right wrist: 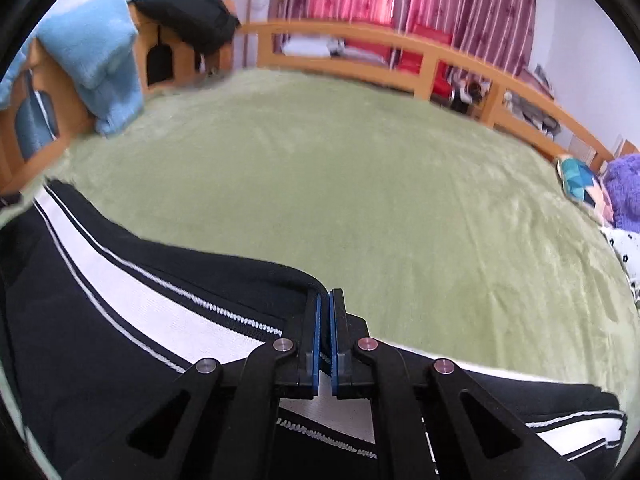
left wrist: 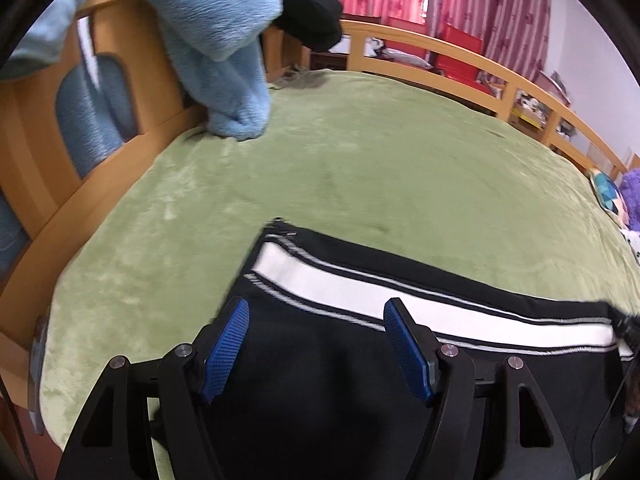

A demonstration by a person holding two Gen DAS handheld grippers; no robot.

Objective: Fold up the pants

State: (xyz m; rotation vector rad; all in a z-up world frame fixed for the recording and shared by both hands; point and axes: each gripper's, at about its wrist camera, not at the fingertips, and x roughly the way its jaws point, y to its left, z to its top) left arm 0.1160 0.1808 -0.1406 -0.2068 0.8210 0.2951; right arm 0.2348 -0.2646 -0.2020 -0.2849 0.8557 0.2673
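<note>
Left wrist view: the left gripper (left wrist: pixel 316 344) hangs with its blue pads spread wide, nothing between them, just above the black pants (left wrist: pixel 320 392), which lie on the green bed cover (left wrist: pixel 340 168). The white side stripe (left wrist: pixel 360 292) runs across the cloth just beyond the gripper. Beyond the pants, a light blue blanket (left wrist: pixel 224 52) hangs over the wooden bed frame (left wrist: pixel 460 54).

Right wrist view: the right gripper (right wrist: pixel 325 300) has its pads pressed together, pinching a black edge of the pants at the stripe's far end. More cloth shows below it, so the leg looks doubled over here.

Only this view shows the pinch; only the left shows the free end corner. Folding seems barely begun; most folds remain.
</note>
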